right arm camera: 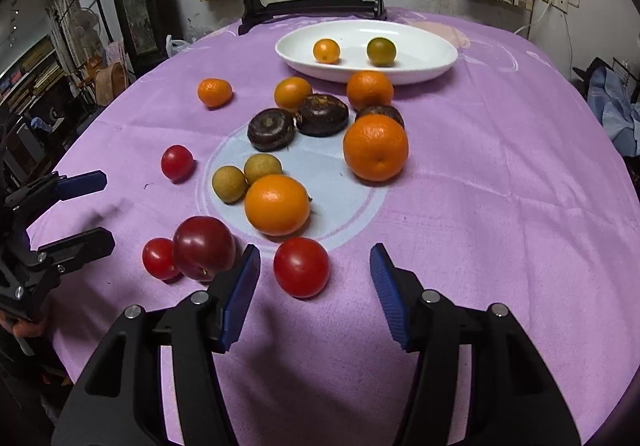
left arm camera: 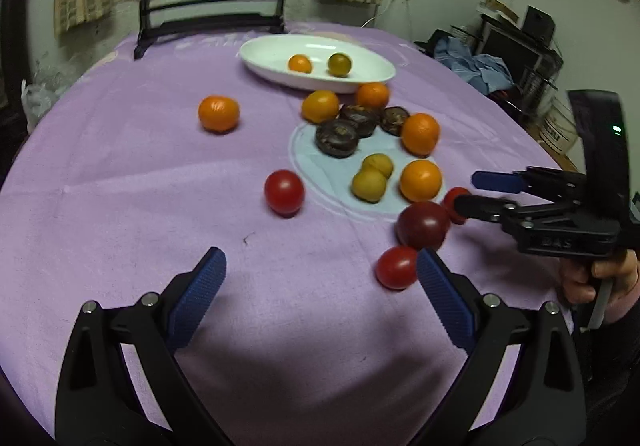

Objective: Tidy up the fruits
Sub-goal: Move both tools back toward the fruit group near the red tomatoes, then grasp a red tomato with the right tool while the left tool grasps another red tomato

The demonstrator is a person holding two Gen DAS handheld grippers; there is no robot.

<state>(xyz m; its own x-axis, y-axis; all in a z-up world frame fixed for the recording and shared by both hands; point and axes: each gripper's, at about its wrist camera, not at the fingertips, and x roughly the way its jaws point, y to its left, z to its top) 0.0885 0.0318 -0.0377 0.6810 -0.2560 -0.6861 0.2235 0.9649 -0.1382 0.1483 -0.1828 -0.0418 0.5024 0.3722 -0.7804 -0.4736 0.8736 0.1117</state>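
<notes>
Two hand-held grippers hang over a bench draped in a purple cloth (right arm camera: 480, 205). The left gripper (left arm camera: 320, 282) has its jaws spread wide over bare cloth, holding nothing; a small red tomato (left arm camera: 397, 267) lies just beside its right finger. The right gripper (right arm camera: 315, 278) has its jaws partly spread, and a red tomato (right arm camera: 301, 266) sits on the cloth between the blue pads without either pad pressing on it. To that gripper's left, a dark red tomato (right arm camera: 204, 248) rests against a smaller red one (right arm camera: 159, 258). Beyond, on a pale blue circle printed in the cloth, lie an orange (right arm camera: 277, 204) and two yellow-green fruits (right arm camera: 229, 184), with a larger orange (right arm camera: 375, 147) to the right. A lone red tomato (right arm camera: 177, 162) sits apart at the left. Farther back are dark brown, flattened round fruits (right arm camera: 271, 129) and more oranges, one (right arm camera: 215, 92) well off to the left. At the far side a white oval dish (right arm camera: 432, 57) holds a small orange fruit (right arm camera: 326, 51) and a green one (right arm camera: 381, 51). A dark chair (right arm camera: 312, 5) stands behind the bench.
</notes>
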